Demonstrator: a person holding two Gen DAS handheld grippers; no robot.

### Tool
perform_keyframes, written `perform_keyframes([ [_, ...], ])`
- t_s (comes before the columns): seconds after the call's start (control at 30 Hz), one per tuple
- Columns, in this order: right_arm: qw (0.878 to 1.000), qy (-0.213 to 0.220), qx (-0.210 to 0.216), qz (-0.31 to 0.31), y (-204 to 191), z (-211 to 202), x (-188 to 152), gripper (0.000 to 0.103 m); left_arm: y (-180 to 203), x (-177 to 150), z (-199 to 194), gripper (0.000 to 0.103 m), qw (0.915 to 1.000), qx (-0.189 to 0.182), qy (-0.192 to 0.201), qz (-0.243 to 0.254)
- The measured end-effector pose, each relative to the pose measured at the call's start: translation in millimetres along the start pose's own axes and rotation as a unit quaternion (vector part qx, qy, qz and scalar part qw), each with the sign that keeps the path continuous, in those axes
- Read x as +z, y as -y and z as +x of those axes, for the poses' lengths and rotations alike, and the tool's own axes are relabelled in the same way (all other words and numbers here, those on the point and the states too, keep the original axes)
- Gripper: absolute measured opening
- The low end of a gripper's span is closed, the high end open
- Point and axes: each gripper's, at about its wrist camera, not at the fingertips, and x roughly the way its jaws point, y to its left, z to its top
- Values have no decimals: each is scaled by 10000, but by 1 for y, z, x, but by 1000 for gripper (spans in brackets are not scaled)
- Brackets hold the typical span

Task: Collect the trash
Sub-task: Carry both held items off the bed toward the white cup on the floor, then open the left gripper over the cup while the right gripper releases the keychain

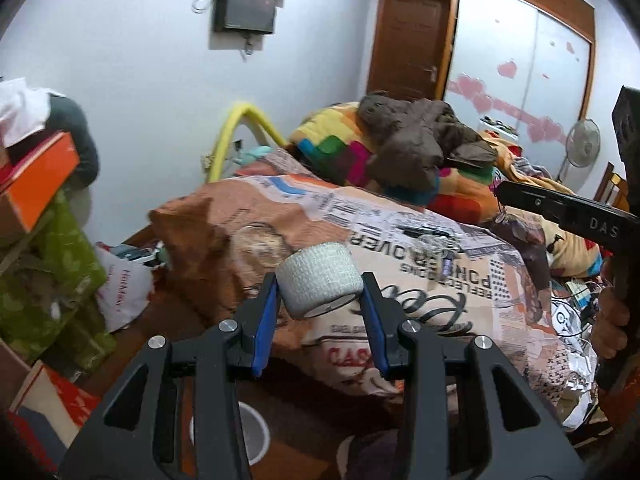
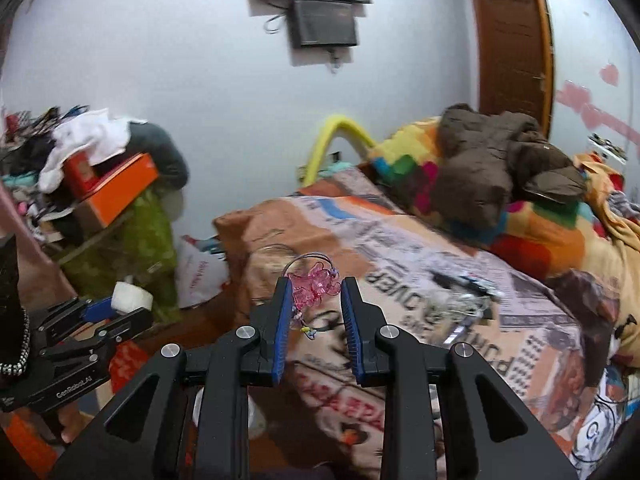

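Your left hand-held gripper [image 1: 320, 286] clamps the white tape roll [image 1: 320, 282] above the bed [image 1: 460, 264]. Your right hand-held gripper [image 2: 314, 290] pinches the pink plastic trinket [image 2: 316, 286], also over the bed.

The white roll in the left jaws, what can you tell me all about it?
The white roll is a short, fat cylinder wound from crinkly, gauze-like tape, like a bandage. Its end face is dark, though I cannot make out a core. It lies on its side, tilted, up in the air above the printed bedcover. The left gripper clamps it by the two ends with blue pads. The right wrist view shows it too, small. Nothing else touches it.
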Motion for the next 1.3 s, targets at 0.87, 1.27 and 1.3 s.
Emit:
perform_keyframes([
  [0.87, 9780, -1430, 1196, -941, -164, 115, -62, 23, -163, -115, 17, 40, 9853, 798, -1007, -1124],
  [1.27, 9484, -2689, 1487, -779, -186, 201, -125, 23, -204, -197, 97, 40, 9570, 710, -2244, -1694],
  [1.3, 9462, -2769, 1488, -770, -186, 207, -130, 23, -206, -203, 104, 40, 9543, 696, -2336, -1726],
])
